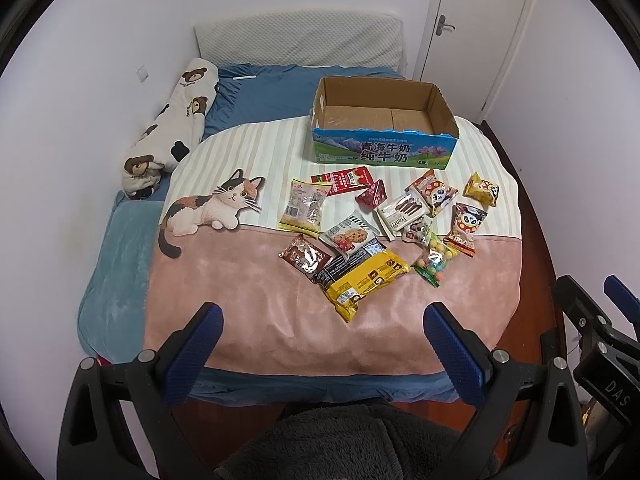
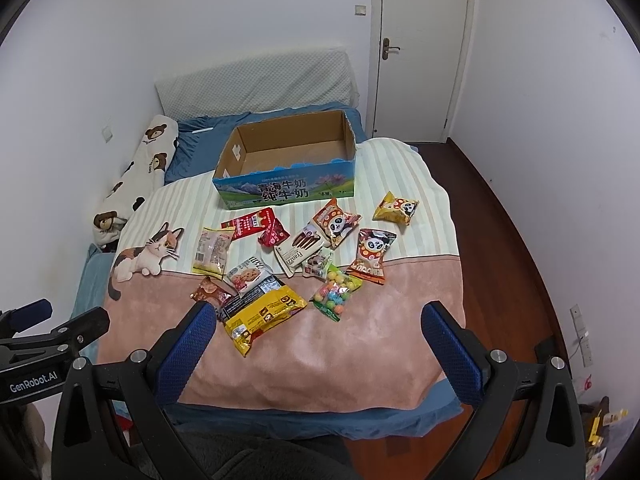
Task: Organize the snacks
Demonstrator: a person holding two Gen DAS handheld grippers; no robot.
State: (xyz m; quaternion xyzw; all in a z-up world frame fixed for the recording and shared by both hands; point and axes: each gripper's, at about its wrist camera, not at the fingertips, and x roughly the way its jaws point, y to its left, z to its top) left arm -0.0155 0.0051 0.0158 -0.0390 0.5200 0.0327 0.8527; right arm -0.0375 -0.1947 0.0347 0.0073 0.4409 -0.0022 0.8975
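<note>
Several snack packets lie scattered on a pink and striped cat blanket (image 1: 248, 300) on the bed. Nearest is a yellow cookie bag (image 1: 366, 282) (image 2: 264, 316), then a bag of coloured candy balls (image 1: 434, 260) (image 2: 334, 296), panda packets (image 1: 466, 226) (image 2: 372, 258) and a red packet (image 1: 346, 180) (image 2: 252, 224). An empty open cardboard milk box (image 1: 384, 148) (image 2: 288, 190) stands behind them. My left gripper (image 1: 322, 320) is open and empty, above the blanket's near edge. My right gripper (image 2: 320, 320) is open and empty, held short of the yellow bag.
A bear-print bolster (image 1: 172, 128) lies along the left wall. A grey headboard cushion (image 1: 300, 40) leans at the back. A white door (image 2: 424, 48) stands at the back right, with dark wood floor (image 2: 512, 248) to the right of the bed.
</note>
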